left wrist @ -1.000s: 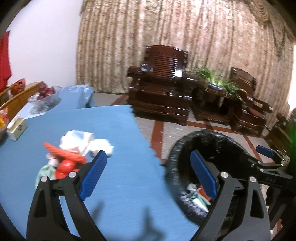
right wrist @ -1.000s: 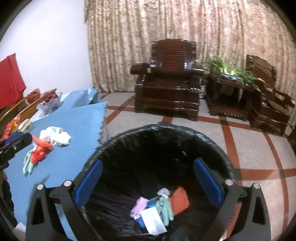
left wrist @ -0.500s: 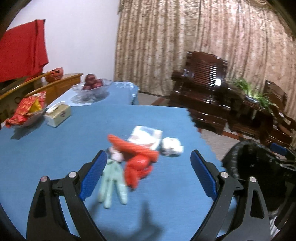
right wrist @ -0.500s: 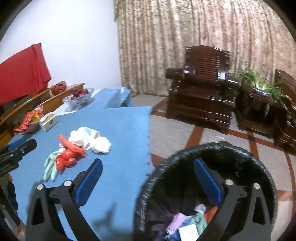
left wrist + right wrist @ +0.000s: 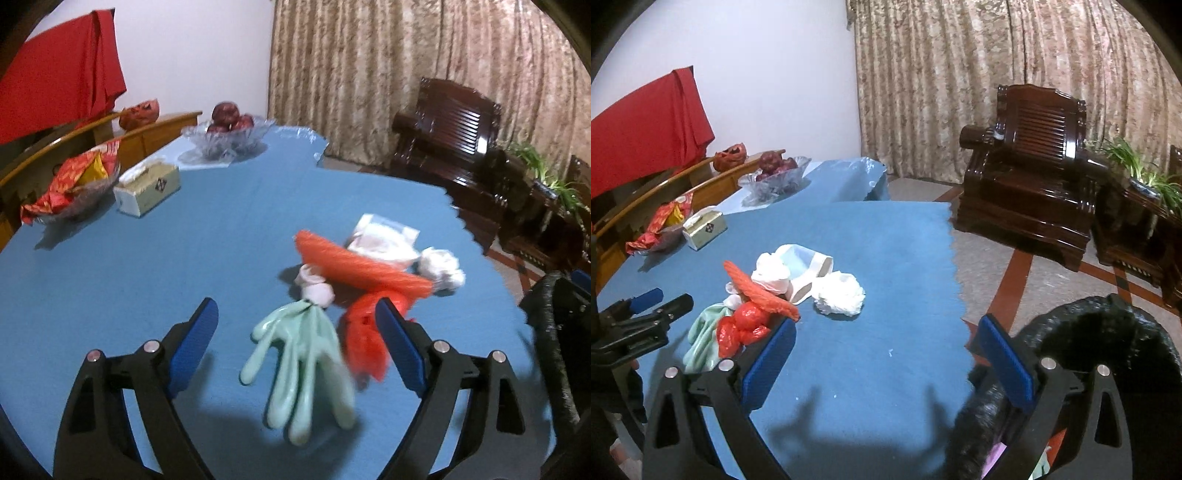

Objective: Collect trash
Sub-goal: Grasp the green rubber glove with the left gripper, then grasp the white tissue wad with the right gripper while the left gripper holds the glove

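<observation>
A trash pile lies on the blue table [image 5: 184,266]: a pale green glove [image 5: 303,362], a red plastic bag [image 5: 365,332], an orange net sleeve [image 5: 362,266], a white wrapper [image 5: 384,236] and a crumpled tissue [image 5: 441,269]. My left gripper [image 5: 297,347] hangs low over the glove. Its jaws are closing, with the glove between them and the pads clear of it. My right gripper [image 5: 888,363] stands open over the table's right edge, holding nothing, with the tissue [image 5: 838,291] ahead of it. The black-lined bin [image 5: 1108,332] sits below its right finger.
A tissue box [image 5: 147,188], a dish of red wrappers [image 5: 74,184] and a glass bowl of red fruit [image 5: 229,133] stand at the table's far left. A dark wooden armchair [image 5: 1027,177] is on the floor beyond. The table's scalloped edge [image 5: 956,266] drops beside the bin.
Both views swung left, away from the bin and onto the table. The left gripper came forward and down until the glove lay between its jaws. The bin slid to the right edge.
</observation>
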Demonstrator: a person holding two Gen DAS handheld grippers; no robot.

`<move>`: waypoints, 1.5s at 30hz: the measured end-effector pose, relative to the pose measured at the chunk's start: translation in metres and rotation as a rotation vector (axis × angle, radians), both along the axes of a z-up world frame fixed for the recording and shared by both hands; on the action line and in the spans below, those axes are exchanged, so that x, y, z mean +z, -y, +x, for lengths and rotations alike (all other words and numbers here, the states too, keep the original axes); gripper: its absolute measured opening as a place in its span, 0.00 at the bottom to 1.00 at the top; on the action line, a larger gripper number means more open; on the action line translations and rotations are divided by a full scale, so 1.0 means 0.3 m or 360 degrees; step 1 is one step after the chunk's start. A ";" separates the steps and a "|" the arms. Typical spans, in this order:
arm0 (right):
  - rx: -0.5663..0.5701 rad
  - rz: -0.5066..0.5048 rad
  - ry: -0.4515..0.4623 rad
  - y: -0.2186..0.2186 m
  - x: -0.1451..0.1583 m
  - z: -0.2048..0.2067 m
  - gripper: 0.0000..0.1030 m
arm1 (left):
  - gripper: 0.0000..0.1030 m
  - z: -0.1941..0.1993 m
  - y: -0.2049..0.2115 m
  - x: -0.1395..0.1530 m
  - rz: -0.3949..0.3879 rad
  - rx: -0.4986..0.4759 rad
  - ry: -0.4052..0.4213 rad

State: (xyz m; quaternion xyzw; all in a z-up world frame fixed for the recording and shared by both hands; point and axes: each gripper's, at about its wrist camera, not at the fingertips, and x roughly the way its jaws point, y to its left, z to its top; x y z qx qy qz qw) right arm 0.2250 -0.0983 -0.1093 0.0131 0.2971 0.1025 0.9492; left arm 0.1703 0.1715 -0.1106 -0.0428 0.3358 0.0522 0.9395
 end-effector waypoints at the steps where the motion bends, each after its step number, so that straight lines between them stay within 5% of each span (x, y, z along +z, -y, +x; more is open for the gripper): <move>1: -0.0002 -0.0001 -0.0014 -0.008 -0.011 0.016 0.94 | 0.81 0.022 -0.010 -0.020 -0.0003 0.0002 -0.0020; 19: 0.0026 -0.0020 -0.0138 -0.085 -0.120 0.192 0.94 | 0.68 0.209 -0.061 -0.188 -0.0101 -0.0044 -0.0297; 25: 0.0035 -0.0029 -0.0131 -0.093 -0.121 0.222 0.94 | 0.53 0.216 -0.053 -0.194 -0.0121 -0.0087 -0.0298; 27: 0.0039 -0.0026 -0.0131 -0.095 -0.122 0.236 0.94 | 0.35 0.209 -0.062 -0.187 -0.0157 -0.0094 -0.0270; 30: 0.0057 -0.0045 -0.0138 -0.110 -0.129 0.257 0.94 | 0.24 0.199 -0.068 -0.177 -0.0174 -0.0089 -0.0245; 45: 0.0162 -0.0097 -0.0243 -0.217 -0.191 0.359 0.88 | 0.21 0.099 -0.140 -0.122 -0.0174 0.0061 -0.0177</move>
